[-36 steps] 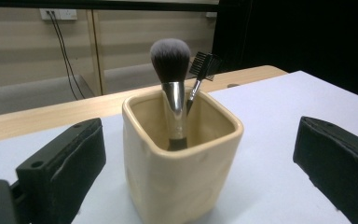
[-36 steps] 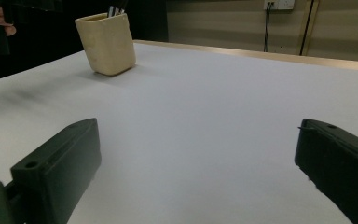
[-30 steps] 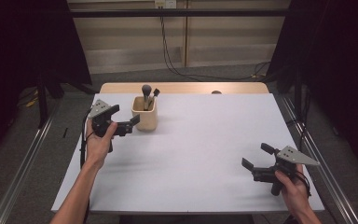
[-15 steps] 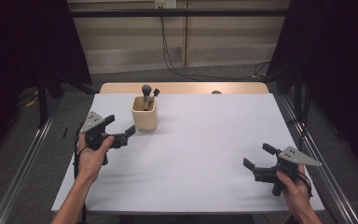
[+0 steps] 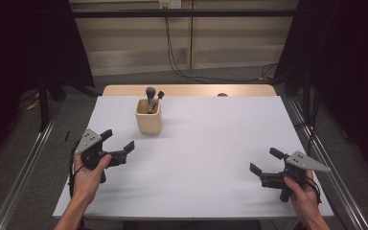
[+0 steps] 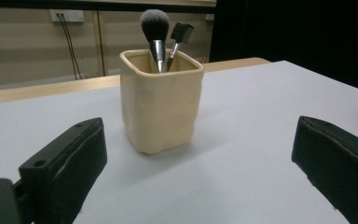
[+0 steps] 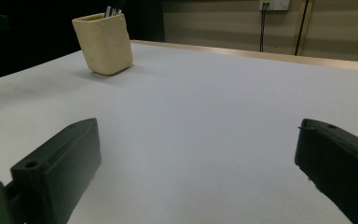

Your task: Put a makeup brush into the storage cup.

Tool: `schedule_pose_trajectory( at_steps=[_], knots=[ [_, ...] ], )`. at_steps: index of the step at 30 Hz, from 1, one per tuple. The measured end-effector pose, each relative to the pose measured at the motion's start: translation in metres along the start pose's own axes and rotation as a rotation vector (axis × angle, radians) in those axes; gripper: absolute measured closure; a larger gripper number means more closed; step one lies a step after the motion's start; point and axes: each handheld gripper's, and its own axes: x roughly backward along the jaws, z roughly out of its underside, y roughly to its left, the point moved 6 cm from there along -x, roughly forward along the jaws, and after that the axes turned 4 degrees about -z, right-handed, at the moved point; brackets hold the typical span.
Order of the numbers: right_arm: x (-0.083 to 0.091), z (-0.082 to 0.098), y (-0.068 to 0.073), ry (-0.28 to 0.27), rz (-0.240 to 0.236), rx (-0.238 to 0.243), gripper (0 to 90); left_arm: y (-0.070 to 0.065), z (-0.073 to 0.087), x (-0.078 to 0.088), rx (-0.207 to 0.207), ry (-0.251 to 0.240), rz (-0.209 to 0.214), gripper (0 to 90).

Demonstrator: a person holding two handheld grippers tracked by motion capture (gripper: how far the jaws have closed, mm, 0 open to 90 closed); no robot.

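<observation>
High view: left claw (image 5: 118, 144) wide, empty; cream cup (image 5: 148, 116) just beyond it on the tabletop (image 5: 211, 158). Right claw (image 5: 266, 161) wide, empty, well apart from the cup.
Left gripper view: powder brush (image 6: 154, 28) and small comb brush (image 6: 181, 36) upright in the cup, ahead between the jaws.
Right gripper view: cup far ahead-left.

We count one cream cup (image 5: 148, 120) on the table (image 5: 211, 143). Inside it we see two brushes: one round powder brush (image 6: 154, 25) with a soft grey head, and one small flat brush (image 6: 181, 32) with a black square head. We also count two grippers, the left gripper (image 5: 117, 145) and the right gripper (image 5: 265, 161), each with two black jaws set wide apart, so four jaws together. Two hands hold them, one hand for each gripper. There is one table.
</observation>
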Motion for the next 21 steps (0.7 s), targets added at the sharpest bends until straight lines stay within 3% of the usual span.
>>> schedule_pose_trajectory(
  at_steps=[19, 21],
  knots=[
    [0.002, 0.001, 0.002, 0.002, -0.003, 0.002, 0.0, -0.014, 0.019, 0.04, -0.018, 0.005, 0.008, 3.2],
    [0.002, 0.001, 0.002, 0.005, -0.002, 0.002, 0.0, -0.016, 0.024, 0.044, -0.038, 0.001, 0.007, 2.6]
  ],
)
